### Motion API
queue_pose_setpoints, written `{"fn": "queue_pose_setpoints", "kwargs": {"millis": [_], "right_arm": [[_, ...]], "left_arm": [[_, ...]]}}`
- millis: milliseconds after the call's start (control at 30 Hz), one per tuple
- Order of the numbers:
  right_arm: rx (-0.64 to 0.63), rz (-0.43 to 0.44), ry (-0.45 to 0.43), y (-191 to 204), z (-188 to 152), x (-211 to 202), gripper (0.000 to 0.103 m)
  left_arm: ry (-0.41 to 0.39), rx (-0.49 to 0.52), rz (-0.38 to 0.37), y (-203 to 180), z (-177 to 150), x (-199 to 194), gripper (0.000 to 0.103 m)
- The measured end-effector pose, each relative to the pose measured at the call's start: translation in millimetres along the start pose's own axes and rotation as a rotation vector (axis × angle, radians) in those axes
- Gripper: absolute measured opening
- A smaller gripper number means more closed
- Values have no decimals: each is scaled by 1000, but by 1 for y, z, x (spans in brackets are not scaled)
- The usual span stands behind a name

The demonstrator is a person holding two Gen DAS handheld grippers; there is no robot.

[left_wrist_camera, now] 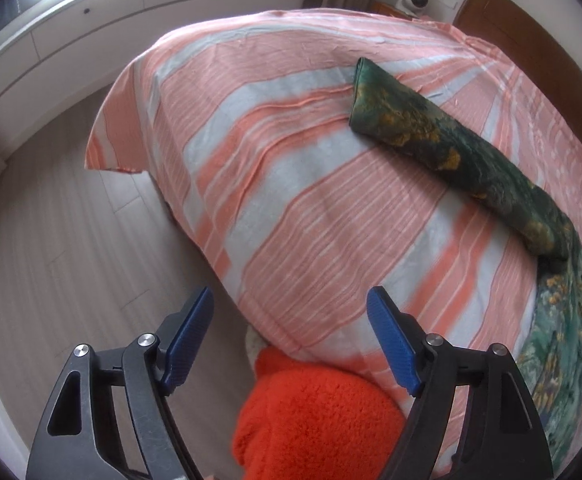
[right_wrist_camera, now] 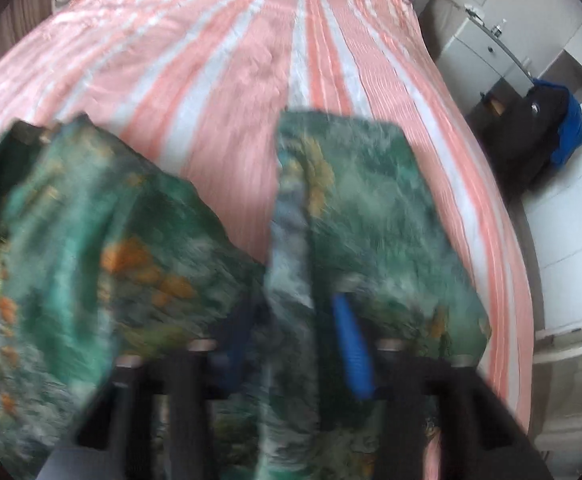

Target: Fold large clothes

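Clearly thin and limp, the green garment [left_wrist_camera: 451, 152] lies partly rolled across the striped bed [left_wrist_camera: 283, 208], likely slippery, best taken by a hem or corner. Right gripper [right_wrist_camera: 291, 344] pinches a fold of it; left gripper [left_wrist_camera: 291, 340] hangs wide, empty.

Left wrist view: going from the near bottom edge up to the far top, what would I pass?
Left gripper, jaws open with nothing between them → orange fuzzy cloth → striped bedsheet → green patterned garment → white drawers by the window.
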State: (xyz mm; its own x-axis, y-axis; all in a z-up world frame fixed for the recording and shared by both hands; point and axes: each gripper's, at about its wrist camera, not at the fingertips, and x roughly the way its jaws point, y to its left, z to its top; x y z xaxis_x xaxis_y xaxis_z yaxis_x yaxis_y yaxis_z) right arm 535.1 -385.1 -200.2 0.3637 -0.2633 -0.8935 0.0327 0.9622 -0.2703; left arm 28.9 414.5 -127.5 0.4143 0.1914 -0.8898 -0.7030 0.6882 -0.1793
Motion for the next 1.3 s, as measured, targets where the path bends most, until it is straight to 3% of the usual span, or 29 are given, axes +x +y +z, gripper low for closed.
{"fn": "queue_pose_setpoints", "kwargs": {"millis": [67, 167, 267, 367, 400, 433, 533, 633, 767, 867, 967, 1033, 1133, 1200, 1233, 1300], "right_arm": [[74, -18, -67, -20, -20, -13, 10], [267, 30, -208, -62, -68, -58, 9], [604, 164, -311, -117, -169, -97, 9], [959, 278, -281, -147, -285, -97, 26], [1034, 291, -243, -148, -316, -94, 47], [1094, 304, -199, -148, -345, -91, 55], [1182, 372, -151, -140, -403, -97, 54], [1138, 355, -196, -127, -437, -130, 54], [965, 316, -293, -103, -431, -175, 55], [782, 341, -387, -94, -399, -198, 58], [528, 402, -424, -79, -318, -199, 67], [386, 422, -358, -66, -253, -178, 70], [238, 377, -313, -44, -190, -153, 70], [163, 289, -271, -31, -154, -131, 70], [132, 171, -263, -27, -141, -122, 70], [62, -144, -228, -17, -122, -105, 70]], "left_arm": [[6, 10, -11, -7, 3, 4, 81], [-6, 26, -72, -24, 7, 1, 81], [-35, 70, -124, -45, 9, -10, 81], [-59, 131, -163, -71, 6, -20, 81], [-64, 152, -175, -79, 4, -23, 81], [-68, 174, -185, -87, 3, -26, 81], [-97, 239, -197, -108, -5, -38, 81], [-140, 298, -190, -122, -14, -51, 89], [-164, 330, -190, -131, -25, -59, 90], [-162, 339, -193, -136, -32, -60, 90], [-154, 350, -197, -141, -39, -62, 90], [-157, 353, -201, -142, -43, -67, 90], [-166, 349, -192, -138, -50, -76, 90], [-169, 352, -173, -133, -53, -79, 90], [-172, 353, -160, -129, -54, -81, 91], [-173, 348, -126, -119, -56, -82, 92]]}}
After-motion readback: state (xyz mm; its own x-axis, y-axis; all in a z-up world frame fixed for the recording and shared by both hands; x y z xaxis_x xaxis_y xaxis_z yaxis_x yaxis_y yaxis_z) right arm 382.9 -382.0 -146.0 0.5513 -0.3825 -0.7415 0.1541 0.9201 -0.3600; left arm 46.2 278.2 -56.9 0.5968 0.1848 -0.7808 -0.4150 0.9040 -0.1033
